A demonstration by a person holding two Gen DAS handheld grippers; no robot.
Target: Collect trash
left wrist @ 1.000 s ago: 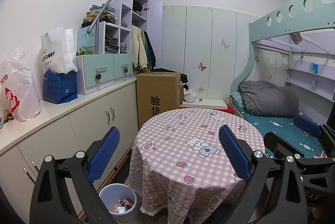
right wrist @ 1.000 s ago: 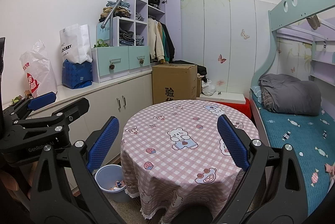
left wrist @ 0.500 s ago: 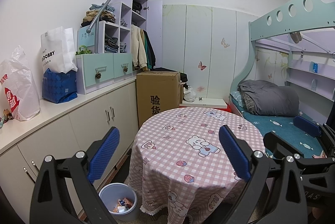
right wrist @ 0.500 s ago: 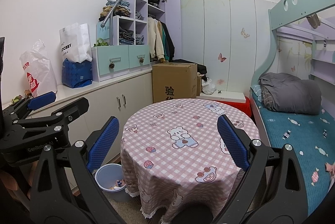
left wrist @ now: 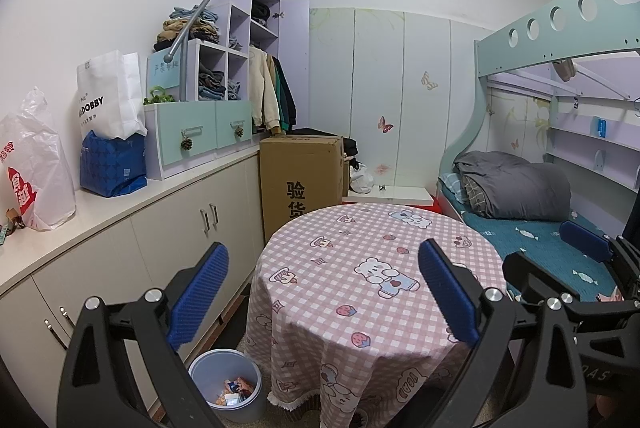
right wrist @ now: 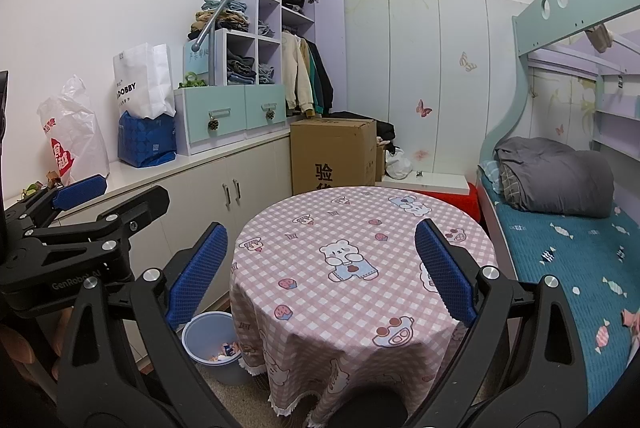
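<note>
The bin (left wrist: 226, 386) stands on the floor just left of the bench (left wrist: 372, 292), with trash (left wrist: 234, 390) inside. Left gripper (left wrist: 323, 292) and right gripper (right wrist: 320, 270) hover over the bench, jaws wide apart and holding nothing.

Tablecloth (right wrist: 360, 268): matt checked cloth, fringed hem. Bin (left wrist: 228, 384): smooth plastic. Box (left wrist: 300, 171): matt cardboard. Gripper pads (left wrist: 200, 292): ribbed blue rubber. Countertop (left wrist: 120, 203): glossy.

Bin (left wrist: 224, 386) contents too small; tablecloth (right wrist: 360, 268) hides table.
</note>
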